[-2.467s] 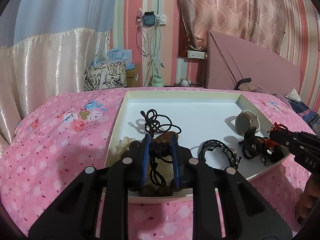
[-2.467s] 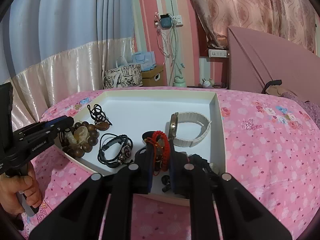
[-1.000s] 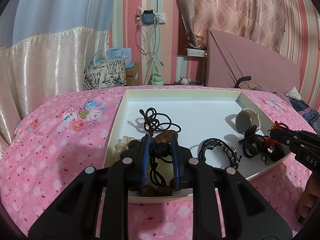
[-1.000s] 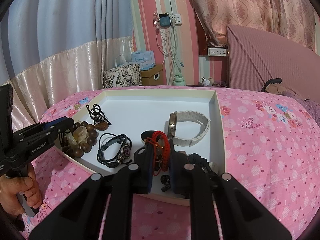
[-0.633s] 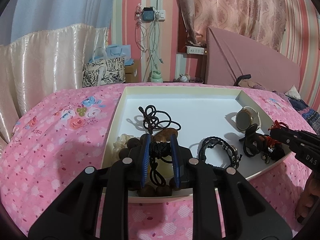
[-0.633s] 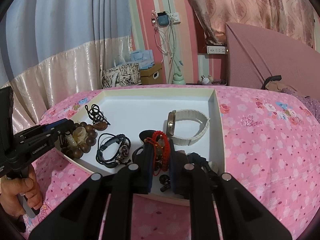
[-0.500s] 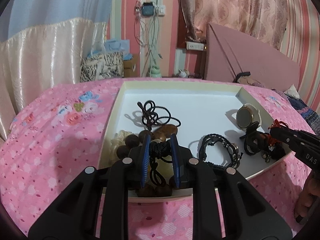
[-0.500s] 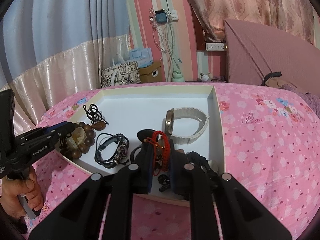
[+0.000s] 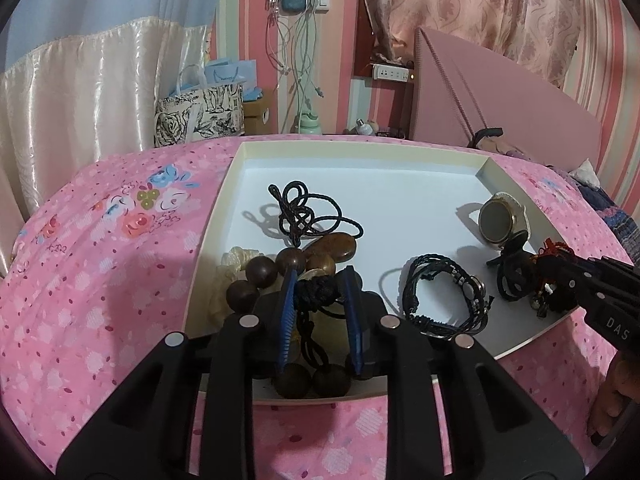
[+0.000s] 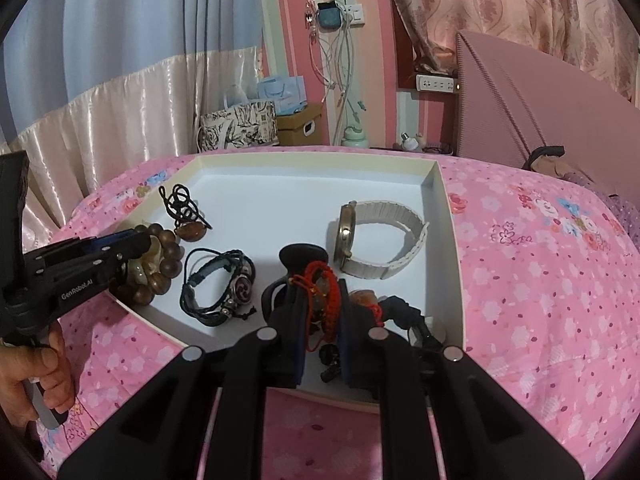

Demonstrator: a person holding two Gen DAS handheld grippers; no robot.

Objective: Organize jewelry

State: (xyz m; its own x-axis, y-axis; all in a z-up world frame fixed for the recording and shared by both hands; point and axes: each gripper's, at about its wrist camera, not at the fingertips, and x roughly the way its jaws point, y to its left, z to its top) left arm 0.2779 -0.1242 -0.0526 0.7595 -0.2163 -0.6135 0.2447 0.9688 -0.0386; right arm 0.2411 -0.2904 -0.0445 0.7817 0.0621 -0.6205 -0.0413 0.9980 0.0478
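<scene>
White tray (image 9: pixel 224 216) on pink bedspread (image 9: pixel 100 280)

trays 1 (image 10: pixel 448 240) | watches 1 (image 10: pixel 376 240) | wooden-bead bracelets 1 (image 10: pixel 162 268) | black braided bracelets 1 (image 10: pixel 218 284) | red cord bracelets 1 (image 10: pixel 326 292)

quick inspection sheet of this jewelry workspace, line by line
surface: pink floral bedspread under a shallow white tray.
job's things: wooden bead bracelet, black cord pendant, black braided bracelet, white-strap watch and red cord bracelet, all in the tray.
clutter: small dark pieces in the tray's near right corner, too tangled to name.
grippers: left gripper shut on the bead bracelet's black knot; right gripper shut on the red cord bracelet.
cables: charger leads hanging from a wall socket.
surroundings: curtains, patterned bag, cardboard box.
</scene>
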